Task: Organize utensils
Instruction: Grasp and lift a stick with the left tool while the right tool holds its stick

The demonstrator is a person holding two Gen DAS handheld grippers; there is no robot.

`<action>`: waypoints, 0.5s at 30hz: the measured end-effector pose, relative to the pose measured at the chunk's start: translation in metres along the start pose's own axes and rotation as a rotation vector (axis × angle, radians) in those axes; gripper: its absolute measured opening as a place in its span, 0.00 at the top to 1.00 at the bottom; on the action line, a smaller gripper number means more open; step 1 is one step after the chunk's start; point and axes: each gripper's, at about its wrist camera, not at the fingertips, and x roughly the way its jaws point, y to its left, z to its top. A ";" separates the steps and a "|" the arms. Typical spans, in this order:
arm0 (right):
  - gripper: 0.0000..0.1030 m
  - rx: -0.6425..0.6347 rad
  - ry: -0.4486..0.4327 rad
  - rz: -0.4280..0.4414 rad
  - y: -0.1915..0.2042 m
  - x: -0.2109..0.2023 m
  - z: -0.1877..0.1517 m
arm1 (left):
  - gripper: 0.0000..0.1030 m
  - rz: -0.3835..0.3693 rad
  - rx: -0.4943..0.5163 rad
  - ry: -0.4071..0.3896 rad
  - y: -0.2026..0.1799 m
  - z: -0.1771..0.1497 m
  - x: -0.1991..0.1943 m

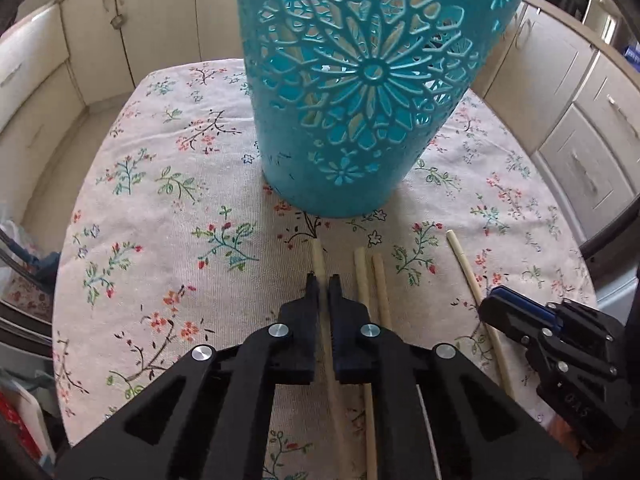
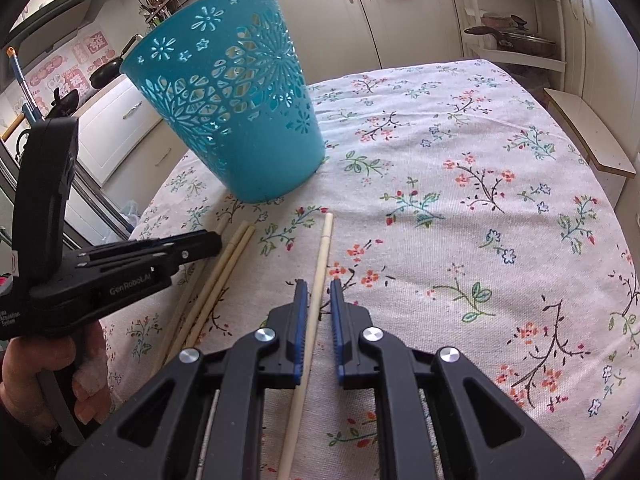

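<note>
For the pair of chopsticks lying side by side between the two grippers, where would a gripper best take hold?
Grip the pair of chopsticks partway back from the tips near the teal basket, coming from above with the fingers across the sticks. They lie flat and close together on the tablecloth, so one pinch could probably take both.

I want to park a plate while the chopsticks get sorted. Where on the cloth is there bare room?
Bare cloth lies right of the right gripper and its chopstick, out to the table's edge, and left of the left gripper. It is crowded between the grippers, before the teal basket.
</note>
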 end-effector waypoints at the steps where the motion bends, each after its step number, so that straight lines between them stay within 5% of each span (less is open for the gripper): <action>1: 0.88 0.000 0.000 0.001 0.000 0.000 0.000 | 0.95 -0.015 -0.007 0.002 0.002 -0.002 -0.002; 9: 0.88 0.001 0.000 0.003 -0.001 -0.001 0.000 | 0.95 -0.221 -0.104 0.052 0.027 -0.027 -0.029; 15: 0.88 0.001 -0.002 0.003 -0.001 -0.001 0.000 | 0.95 -0.403 -0.103 -0.040 0.024 -0.015 -0.099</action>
